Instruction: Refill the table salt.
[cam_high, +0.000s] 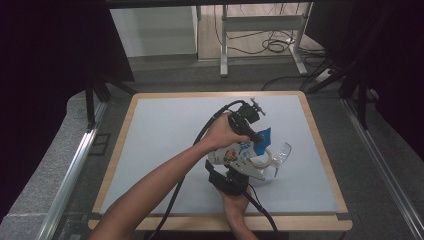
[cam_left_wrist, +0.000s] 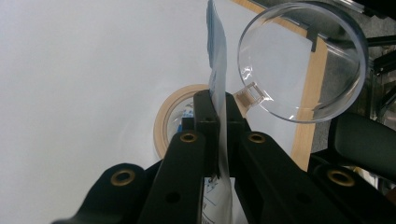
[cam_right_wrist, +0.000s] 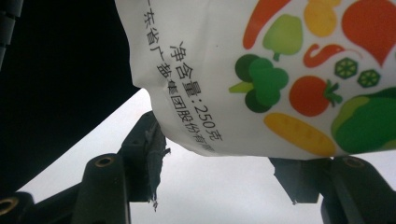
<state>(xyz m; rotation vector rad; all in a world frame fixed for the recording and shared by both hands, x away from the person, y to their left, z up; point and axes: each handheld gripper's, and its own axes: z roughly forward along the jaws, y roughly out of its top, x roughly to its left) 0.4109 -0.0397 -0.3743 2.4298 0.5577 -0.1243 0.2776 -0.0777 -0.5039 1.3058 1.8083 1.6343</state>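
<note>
One grey tabletop (cam_high: 165, 150), dark surrounds.

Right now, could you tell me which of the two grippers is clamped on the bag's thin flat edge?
The left gripper: its jaws pinch the bag's flat sealed edge, whereas the right gripper's jaws stand wide around the bulging printed end.

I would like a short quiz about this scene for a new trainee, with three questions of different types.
1. True or false: the jaws of the left gripper are shut on the edge of the pouch.
2. Which thing lies on the table beside the clear lid? A) tape roll B) scissors C) cup
3. What pictures are printed on the pouch?
Key: 1 true; 2 A; 3 vegetables.
</note>
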